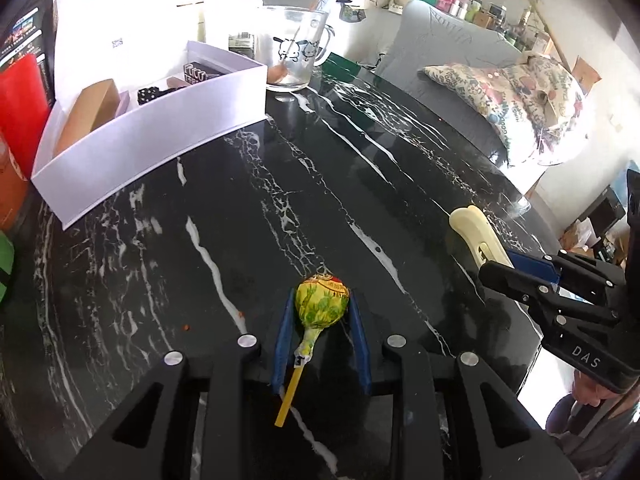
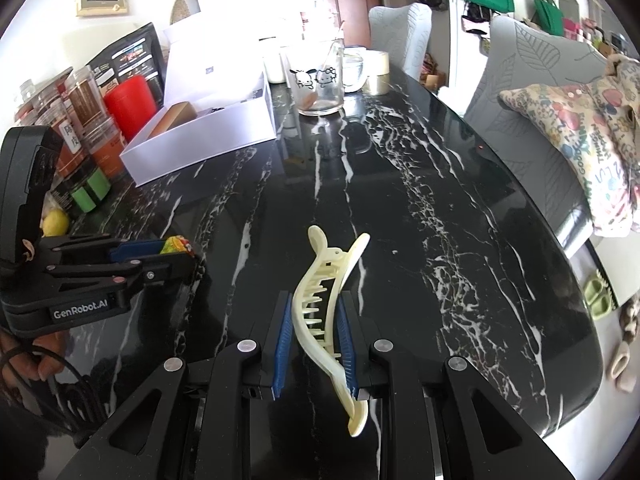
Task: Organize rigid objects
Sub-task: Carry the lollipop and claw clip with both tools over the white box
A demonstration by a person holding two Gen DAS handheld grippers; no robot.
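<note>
My left gripper (image 1: 321,304) is shut on a lollipop (image 1: 320,302) in a yellow-green wrapper, its yellow stick (image 1: 289,396) trailing back between the blue pads. It hangs just over the black marble table (image 1: 280,184). My right gripper (image 2: 313,312) is shut on a cream hair claw clip (image 2: 320,300), which juts out ahead of the fingers. In the left wrist view the right gripper (image 1: 520,270) shows at the right with the clip (image 1: 476,232). In the right wrist view the left gripper (image 2: 160,254) shows at the left with the lollipop (image 2: 176,245).
A white open box (image 1: 160,128) (image 2: 208,136) with a brown carton and small dark items stands at the far left. Behind it is a glass mug (image 1: 294,50) (image 2: 320,76) with cartoon prints. Jars and a red can (image 2: 130,100) line the left edge. Grey chairs and a patterned cushion (image 2: 580,140) stand right.
</note>
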